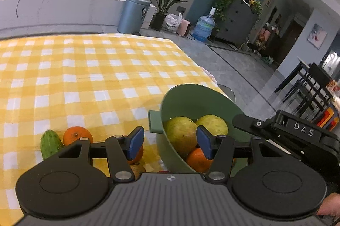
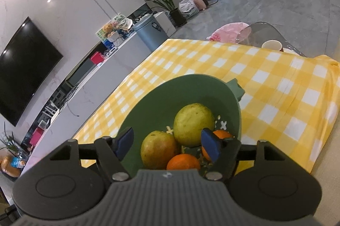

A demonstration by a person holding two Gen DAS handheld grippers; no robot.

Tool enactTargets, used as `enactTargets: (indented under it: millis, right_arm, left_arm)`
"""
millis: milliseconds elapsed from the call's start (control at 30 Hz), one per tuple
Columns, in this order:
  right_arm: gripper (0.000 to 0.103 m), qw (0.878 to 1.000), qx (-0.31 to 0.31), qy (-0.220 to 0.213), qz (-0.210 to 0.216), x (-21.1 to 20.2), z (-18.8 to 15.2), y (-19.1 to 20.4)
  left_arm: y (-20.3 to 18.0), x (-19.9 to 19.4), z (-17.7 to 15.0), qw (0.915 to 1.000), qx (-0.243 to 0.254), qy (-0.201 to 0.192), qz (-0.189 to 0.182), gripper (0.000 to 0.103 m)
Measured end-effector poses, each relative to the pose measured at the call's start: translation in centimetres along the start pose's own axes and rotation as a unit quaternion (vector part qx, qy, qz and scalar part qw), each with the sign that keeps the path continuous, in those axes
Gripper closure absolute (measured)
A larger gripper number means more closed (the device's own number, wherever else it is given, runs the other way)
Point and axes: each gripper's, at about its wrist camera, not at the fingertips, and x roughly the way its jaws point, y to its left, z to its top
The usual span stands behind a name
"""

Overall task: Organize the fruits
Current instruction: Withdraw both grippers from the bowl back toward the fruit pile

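Right tool (image 2: pixel 167 144) hangs over the green bowl (image 2: pixel 148 94), pads spread and empty; directly beneath sit two yellow-green fruits (image 2: pixel 193 124) and two oranges (image 2: pixel 183 162). Left tool (image 1: pixel 167 140), likewise agape and empty, hovers at the bowl's left rim. To its left, on the checked counter (image 1: pixel 85 77), lie a cucumber (image 1: pixel 51 144) and an orange (image 1: pixel 77 135).

A yellow-and-white checked tablecloth (image 1: pixel 89 77) fills the left and centre of the left wrist view, with a sage-green bowl (image 1: pixel 170 102) at lower right holding 2 yellow-green round fruits (image 2: pixel 193 124) and orange oranges (image 2: pixel 183 161). At lower left lie a green cucumber (image 1: pixel 50 144) and another orange (image 1: pixel 77 135). Both black grippers carry blue pads (image 1: pixel 136 142), and a grey-blue bin (image 1: pixel 132 13) stands at upper centre.
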Motion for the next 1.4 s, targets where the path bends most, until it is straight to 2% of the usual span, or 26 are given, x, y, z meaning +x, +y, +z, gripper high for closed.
enactTargets:
  millis: [200,333,467,633,667,900,1033,1100,1200,1267,1333,1400]
  right_arm:
    - [0.032,1.000,-0.015,0.012,0.014,-0.6,-0.2,0.8]
    - [0.033,0.999,-0.021,0.006,0.027,-1.5,-0.6,1.4]
    - [0.042,0.999,-0.035,0.009,0.033,-2.4,-0.8,2.8]
    - [0.041,0.997,-0.060,0.016,0.051,-3.5,-1.3,4.4]
    - [0.041,0.994,-0.083,0.030,0.065,-3.8,-2.0,5.4]
    - [0.043,0.989,-0.093,0.074,0.085,-3.5,-4.4,7.0]
    - [0.049,0.984,-0.042,0.098,0.142,-2.9,-5.5,7.0]
    - [0.052,0.984,-0.044,0.108,0.135,-2.5,-6.3,7.6]
    - [0.059,0.989,-0.052,0.103,0.096,-1.7,-7.4,8.1]
    - [0.061,0.988,-0.039,0.112,0.098,-0.6,-8.0,8.1]
    - [0.061,0.985,-0.055,0.121,0.106,0.4,-9.0,8.9]
    - [0.061,0.987,-0.070,0.117,0.089,1.4,-10.2,10.0]
  left_arm:
    - [-1.2,-0.9,0.1,0.9995,0.022,0.016,0.018,0.037]
    - [-1.2,-2.6,0.5,0.9986,0.022,0.021,0.043,0.037]
    - [-0.2,-4.9,1.1,0.9973,-0.004,0.026,0.068,0.037]
    - [2.4,-7.8,1.0,0.9937,-0.057,0.054,0.081,0.037]
    - [3.0,-8.6,0.6,0.9930,-0.067,0.053,0.082,0.037]
    - [5.6,-12.5,-1.6,0.9849,-0.066,0.036,0.156,0.037]
    - [6.3,-12.9,-2.1,0.9797,-0.037,0.016,0.196,0.037]
    - [6.6,-12.6,-2.3,0.9773,-0.031,0.011,0.209,0.037]
    - [7.5,-11.8,-2.8,0.9783,-0.034,0.012,0.204,0.037]
    - [8.3,-11.4,-3.1,0.9802,-0.047,0.012,0.192,0.037]
    - [9.4,-10.9,-3.4,0.9821,-0.061,0.012,0.178,0.037]
    - [10.4,-10.5,-3.6,0.9820,-0.079,0.016,0.171,0.037]
